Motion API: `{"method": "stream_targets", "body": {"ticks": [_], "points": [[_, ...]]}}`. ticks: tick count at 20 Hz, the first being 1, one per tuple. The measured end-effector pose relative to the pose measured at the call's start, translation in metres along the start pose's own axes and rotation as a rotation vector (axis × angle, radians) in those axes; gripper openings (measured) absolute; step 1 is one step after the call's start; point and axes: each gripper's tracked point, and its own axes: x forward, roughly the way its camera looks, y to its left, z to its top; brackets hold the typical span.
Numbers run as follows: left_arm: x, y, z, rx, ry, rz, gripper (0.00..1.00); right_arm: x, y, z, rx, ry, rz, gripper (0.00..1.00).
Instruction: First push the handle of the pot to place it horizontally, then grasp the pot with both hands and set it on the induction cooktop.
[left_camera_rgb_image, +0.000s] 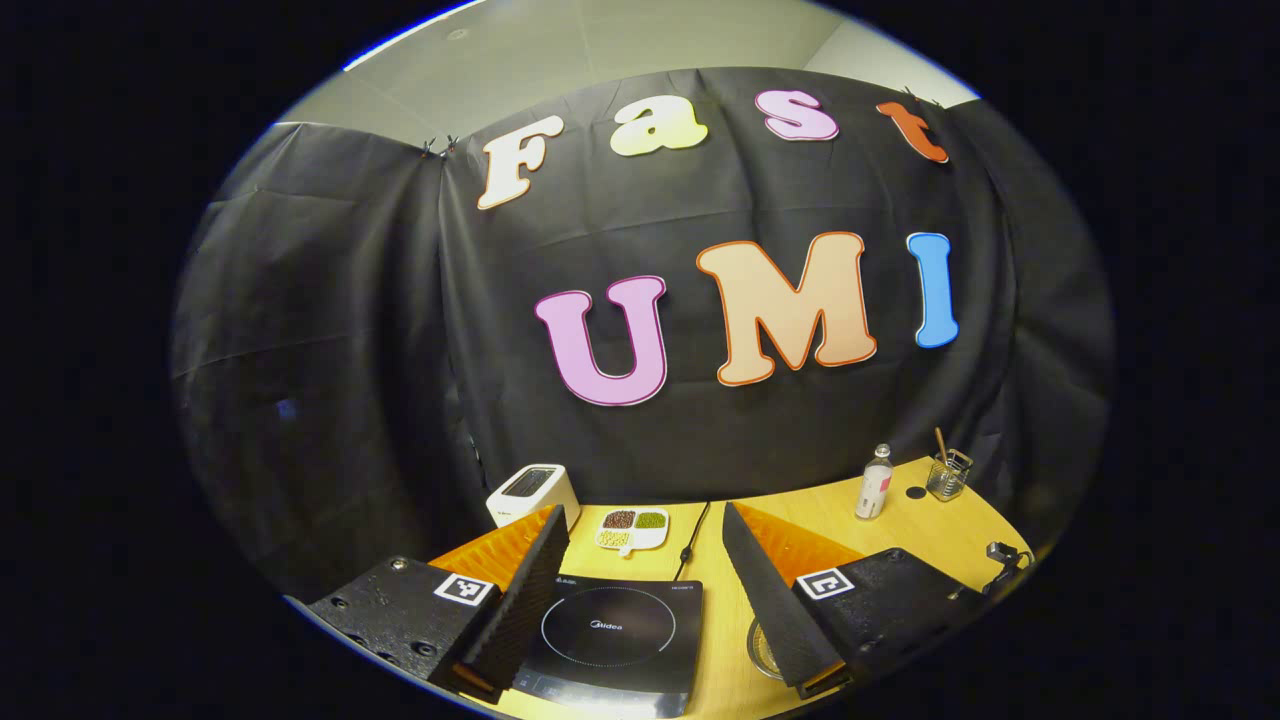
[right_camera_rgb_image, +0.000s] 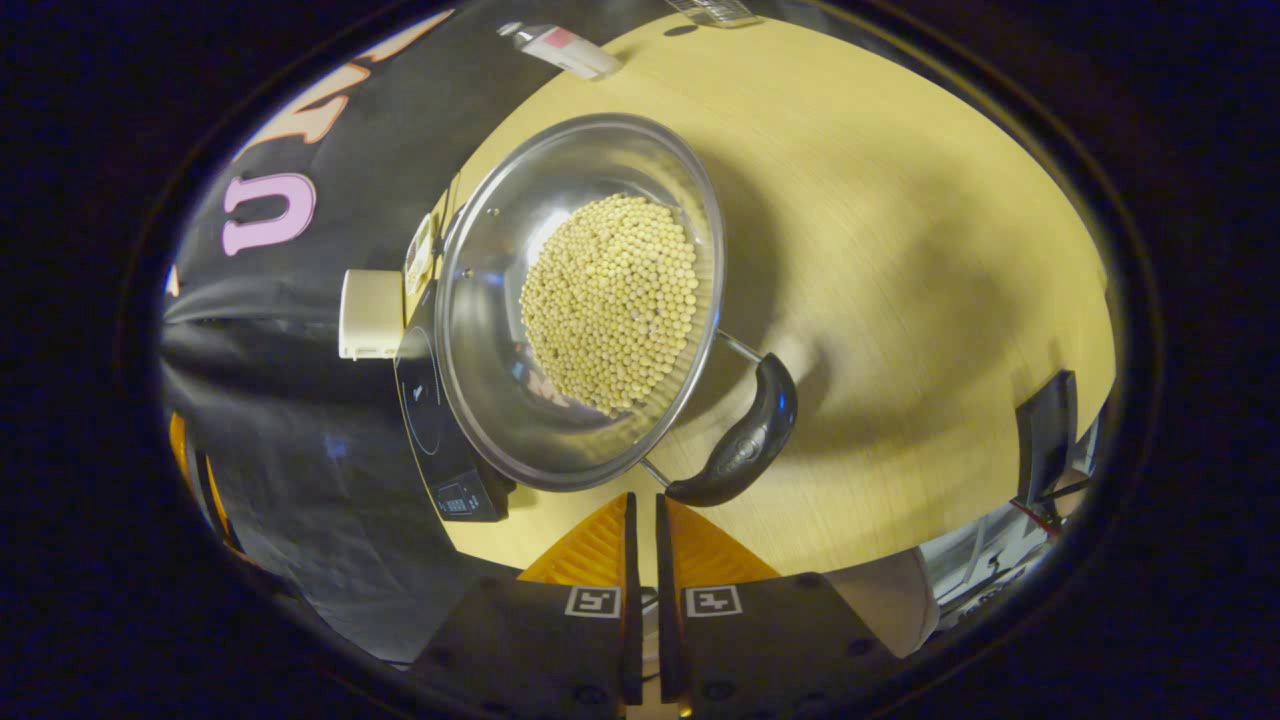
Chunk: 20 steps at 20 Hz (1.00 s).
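Two tongs differed: the right tongs (right_camera_rgb_image: 640, 500), pressed narrow, sat just beside the pot (right_camera_rgb_image: 580, 300) handle (right_camera_rgb_image: 740, 435), which lay crosswise ahead; the left tongs (left_camera_rgb_image: 640, 570) gaped wide above the cooktop (left_camera_rgb_image: 615, 630) on the surface (left_camera_rgb_image: 930, 540).
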Motion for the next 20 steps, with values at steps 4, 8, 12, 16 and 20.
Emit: {"method": "stream_targets", "body": {"ticks": [4,8,12,16,20], "points": [[0.004,-0.003,-0.006,-0.027,0.022,0.015,0.95,-0.005,-0.011,0.019,0.013,-0.04,-0.025,0.1],[0.007,-0.01,-0.011,-0.059,0.035,0.01,0.94,-0.012,-0.022,0.04,0.032,-0.078,-0.037,0.1],[0.008,-0.012,-0.018,-0.072,0.059,0.019,0.97,-0.02,-0.03,0.06,0.064,-0.108,-0.038,0.09],[0.011,-0.01,-0.026,-0.07,0.087,0.042,0.95,-0.023,-0.035,0.085,0.08,-0.143,-0.051,0.09],[0.013,-0.01,-0.039,-0.089,0.121,0.047,0.95,-0.027,-0.039,0.107,0.094,-0.19,-0.07,0.09]]}}
